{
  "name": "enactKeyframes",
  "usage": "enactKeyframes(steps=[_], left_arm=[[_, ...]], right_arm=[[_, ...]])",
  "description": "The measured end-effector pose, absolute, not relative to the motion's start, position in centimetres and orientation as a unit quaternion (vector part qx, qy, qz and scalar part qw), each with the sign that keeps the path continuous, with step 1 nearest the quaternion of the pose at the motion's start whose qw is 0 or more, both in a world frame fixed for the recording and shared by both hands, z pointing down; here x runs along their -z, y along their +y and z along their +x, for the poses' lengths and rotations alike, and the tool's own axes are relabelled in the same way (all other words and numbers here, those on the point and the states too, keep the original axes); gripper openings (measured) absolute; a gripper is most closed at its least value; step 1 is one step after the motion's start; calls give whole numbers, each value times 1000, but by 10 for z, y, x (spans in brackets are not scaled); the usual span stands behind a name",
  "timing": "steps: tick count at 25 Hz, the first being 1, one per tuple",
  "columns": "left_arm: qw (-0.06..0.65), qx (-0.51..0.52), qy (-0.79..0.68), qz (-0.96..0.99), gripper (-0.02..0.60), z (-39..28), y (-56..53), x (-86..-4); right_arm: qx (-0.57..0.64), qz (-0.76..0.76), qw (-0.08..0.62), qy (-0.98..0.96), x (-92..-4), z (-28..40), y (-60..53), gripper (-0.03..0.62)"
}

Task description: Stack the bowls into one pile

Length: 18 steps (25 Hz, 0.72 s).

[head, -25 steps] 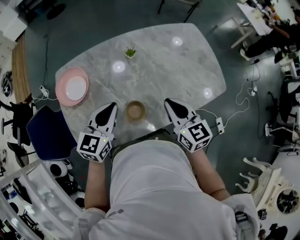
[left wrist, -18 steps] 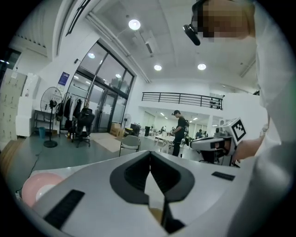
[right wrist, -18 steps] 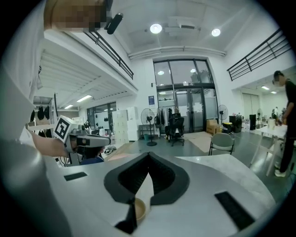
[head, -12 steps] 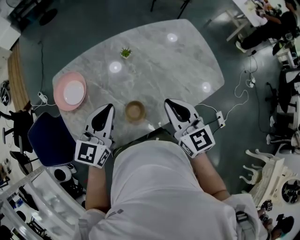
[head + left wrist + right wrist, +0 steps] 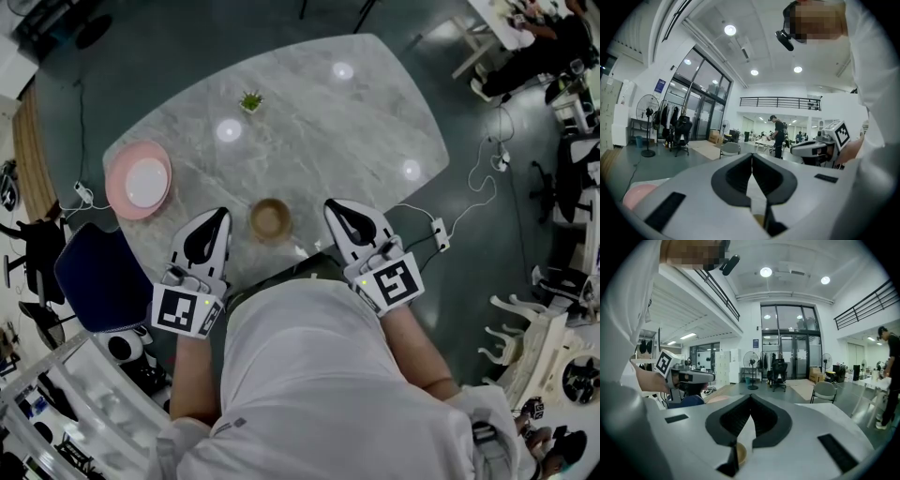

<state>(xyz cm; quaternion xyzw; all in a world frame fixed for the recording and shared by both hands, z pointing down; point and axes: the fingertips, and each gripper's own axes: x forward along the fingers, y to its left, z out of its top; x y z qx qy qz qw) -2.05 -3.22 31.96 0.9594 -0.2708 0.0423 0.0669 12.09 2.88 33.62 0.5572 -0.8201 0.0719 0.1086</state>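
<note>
Head view: small brown round bowl sits on the grey marble counter between the left gripper and right gripper. The white bowl inside the wide pink bowl is well apart. Left gripper view - jaws pinched together, empty. Right gripper view - same. I'd open up first, then take the brown rim squarely.

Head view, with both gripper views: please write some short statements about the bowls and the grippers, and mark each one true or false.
1. The brown bowl lies on the marble table between the left gripper and the right gripper. True.
2. The white bowl sits inside the pink bowl. True.
3. The right gripper holds the brown bowl. False: its jaws are together and hold nothing.
4. The small plant stands in the brown bowl. False: it stands on the table, farther away.
5. The left gripper's jaws are wide apart. False: they are together.
</note>
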Motion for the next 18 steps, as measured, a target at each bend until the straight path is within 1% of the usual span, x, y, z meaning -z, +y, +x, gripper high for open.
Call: enactKeyframes(steps=[5,18], left_arm=[[62,-50,-276,958,2,-22,-30,-319],[48,-74,-288,954,2,-18,-24,-318]], right_arm=[[-84,547,113,-825,-344,118,30,9],[-92,540,97,-831,-345,126,30,9]])
